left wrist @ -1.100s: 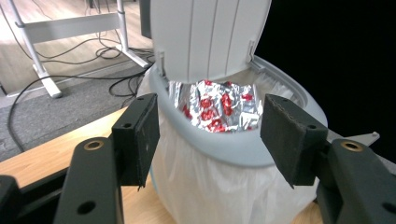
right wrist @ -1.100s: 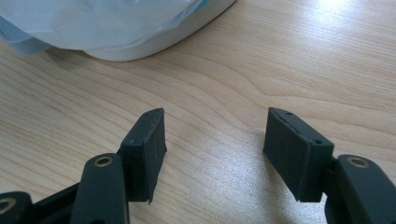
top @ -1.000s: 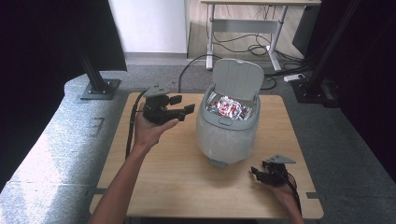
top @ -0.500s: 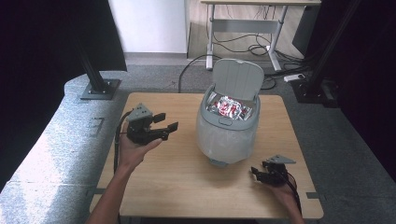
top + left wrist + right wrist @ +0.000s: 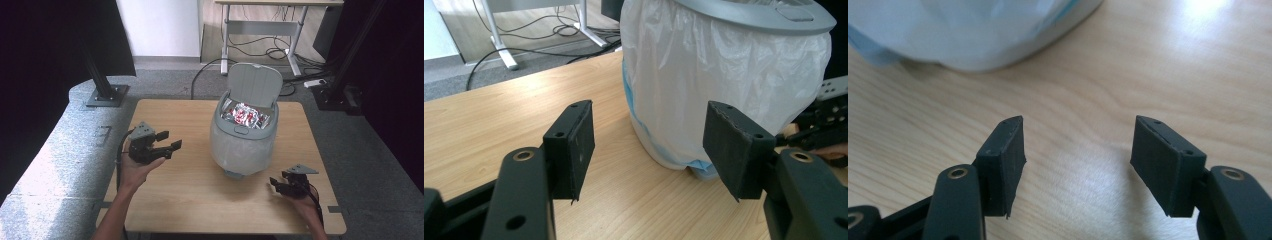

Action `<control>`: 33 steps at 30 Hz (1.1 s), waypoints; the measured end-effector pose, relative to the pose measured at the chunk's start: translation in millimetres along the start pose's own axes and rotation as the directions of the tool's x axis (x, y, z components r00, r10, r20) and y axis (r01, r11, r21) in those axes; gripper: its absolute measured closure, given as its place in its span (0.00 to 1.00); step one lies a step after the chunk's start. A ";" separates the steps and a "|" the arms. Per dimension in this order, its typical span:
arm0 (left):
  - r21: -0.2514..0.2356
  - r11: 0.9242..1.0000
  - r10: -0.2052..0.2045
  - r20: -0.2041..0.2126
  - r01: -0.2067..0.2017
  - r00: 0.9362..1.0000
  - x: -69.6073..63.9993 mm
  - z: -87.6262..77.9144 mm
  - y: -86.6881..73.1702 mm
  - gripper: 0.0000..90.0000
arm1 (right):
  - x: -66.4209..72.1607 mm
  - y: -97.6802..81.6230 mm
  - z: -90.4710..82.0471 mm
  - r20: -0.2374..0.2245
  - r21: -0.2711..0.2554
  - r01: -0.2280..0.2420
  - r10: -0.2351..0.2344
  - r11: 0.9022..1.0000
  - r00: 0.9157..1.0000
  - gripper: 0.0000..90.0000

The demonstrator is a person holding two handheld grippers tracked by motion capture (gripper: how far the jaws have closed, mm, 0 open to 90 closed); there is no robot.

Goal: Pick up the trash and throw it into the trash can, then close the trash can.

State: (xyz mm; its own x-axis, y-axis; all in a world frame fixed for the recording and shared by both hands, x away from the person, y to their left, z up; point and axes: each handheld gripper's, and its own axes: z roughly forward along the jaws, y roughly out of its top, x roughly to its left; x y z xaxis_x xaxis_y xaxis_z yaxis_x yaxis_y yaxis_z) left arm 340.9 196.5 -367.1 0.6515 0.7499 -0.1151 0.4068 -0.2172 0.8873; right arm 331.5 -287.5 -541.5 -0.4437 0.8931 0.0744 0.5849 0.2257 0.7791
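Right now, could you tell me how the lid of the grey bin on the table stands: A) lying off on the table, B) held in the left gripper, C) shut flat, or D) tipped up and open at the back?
D: in the high view the lid stands raised behind the mouth of the bin, with crumpled shiny wrappers showing inside.

A light wooden table (image 5: 190, 195) is seen. One lidded bin (image 5: 243, 145), lined with a white bag, is stood on it.
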 end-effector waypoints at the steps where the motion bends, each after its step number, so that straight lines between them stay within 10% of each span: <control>1: 0.000 1.000 0.000 -0.002 0.000 1.000 0.1 -0.8 -1.7 0.42 | -0.4 2.3 -3.3 -0.004 -0.012 -0.003 0.003 1.000 1.000 0.41; 13: 0.048 0.999 -0.010 -0.007 0.010 1.000 2.9 -0.5 -32.3 0.41 | -12.3 38.2 -55.8 -0.044 -0.149 -0.004 -0.003 0.989 0.999 0.36; 33: 0.083 0.995 -0.057 0.017 0.055 0.998 5.3 12.3 -78.5 0.41 | -21.0 175.4 -103.5 -0.122 -0.260 0.018 -0.051 0.965 0.991 0.31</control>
State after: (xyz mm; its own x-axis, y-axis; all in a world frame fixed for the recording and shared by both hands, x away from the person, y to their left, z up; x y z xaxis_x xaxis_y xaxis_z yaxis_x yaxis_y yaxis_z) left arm 320.3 209.8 -442.8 0.6382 0.7502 -0.1728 0.4938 -0.2267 0.8395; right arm 373.2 -307.0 -341.9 -0.5525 0.8262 0.1100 0.3803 0.1325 0.9153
